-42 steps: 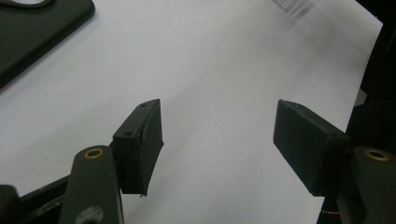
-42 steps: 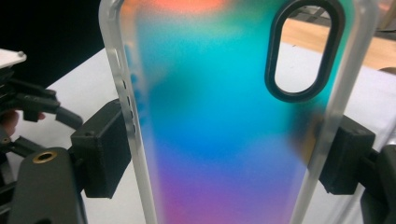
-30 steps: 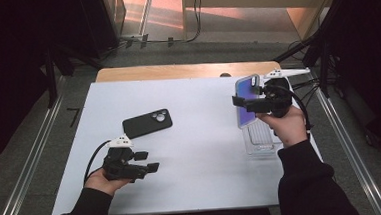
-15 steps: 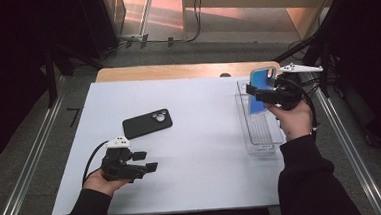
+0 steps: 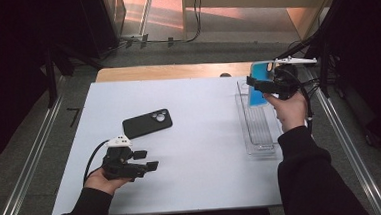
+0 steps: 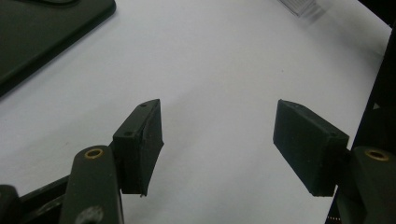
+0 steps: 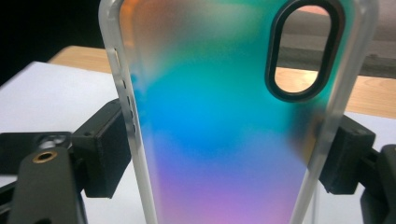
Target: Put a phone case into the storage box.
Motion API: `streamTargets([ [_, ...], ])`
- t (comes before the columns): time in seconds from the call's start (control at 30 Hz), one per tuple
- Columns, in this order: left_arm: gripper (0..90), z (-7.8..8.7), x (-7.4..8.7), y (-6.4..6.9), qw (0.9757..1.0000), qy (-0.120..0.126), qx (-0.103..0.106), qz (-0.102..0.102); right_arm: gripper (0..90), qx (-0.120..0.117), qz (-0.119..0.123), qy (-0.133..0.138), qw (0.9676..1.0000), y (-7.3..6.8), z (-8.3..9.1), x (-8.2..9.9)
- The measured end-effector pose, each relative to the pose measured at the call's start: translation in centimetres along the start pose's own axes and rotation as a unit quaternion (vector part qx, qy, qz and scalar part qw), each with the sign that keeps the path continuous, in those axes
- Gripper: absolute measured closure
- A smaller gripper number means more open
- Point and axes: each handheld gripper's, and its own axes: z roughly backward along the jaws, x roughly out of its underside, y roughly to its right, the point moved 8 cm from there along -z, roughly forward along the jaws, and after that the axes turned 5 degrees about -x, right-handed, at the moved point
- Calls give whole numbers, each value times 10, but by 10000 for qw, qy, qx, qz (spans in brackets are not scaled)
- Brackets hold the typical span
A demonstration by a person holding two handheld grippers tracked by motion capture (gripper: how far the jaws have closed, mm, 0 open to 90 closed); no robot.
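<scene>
We note the right gripper (image 5: 257, 85) clamps the iridescent phone case (image 7: 233, 116) by its long edges, upright above the clear tray (image 5: 258, 133). The black phone (image 5: 147, 123) lies far leftward, nearer the open, empty left gripper (image 5: 146, 160).

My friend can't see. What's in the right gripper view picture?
A see-through rainbow phone case, shading orange to teal, blue and purple, stands upright, squeezed between the right gripper's two black jaws. Its oval camera hole sits top right, with the white table behind.
</scene>
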Motion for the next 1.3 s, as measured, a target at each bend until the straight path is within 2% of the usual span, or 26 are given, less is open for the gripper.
streamTargets([
  [0.27, 326, 0, 1, 1, 10000, -23, 6, -27, 164, 306, -58, -77, 9995, 18, -25, -13],
  [0.4, 326, 0, 0, 0, 10000, -2, 6, -3, 163, 208, -206, -51, 9996, 25, -38, -16],
  [0.47, 326, 1, 0, 0, 10000, 21, 18, 7, 164, 225, -284, -127, 9993, 29, -45, -14],
  [0.57, 327, 1, -1, 0, 10000, 61, 21, -17, 164, 290, -352, -137, 9989, 35, -52, -15],
  [0.67, 327, 0, -1, 1, 10000, 35, 38, -21, 163, 418, -314, -107, 9986, 39, -59, -15],
  [0.93, 327, -1, -1, 1, 10000, 21, 48, -38, 162, 655, -456, -143, 9967, 51, -78, -9],
  [1.1, 326, -1, -1, 1, 10000, 16, 62, -30, 162, 686, -592, -153, 9958, 56, -88, -5],
  [1.3, 326, -1, 0, 0, 10000, 6, 64, -38, 160, 750, -550, -257, 9953, 61, -97, 2],
])
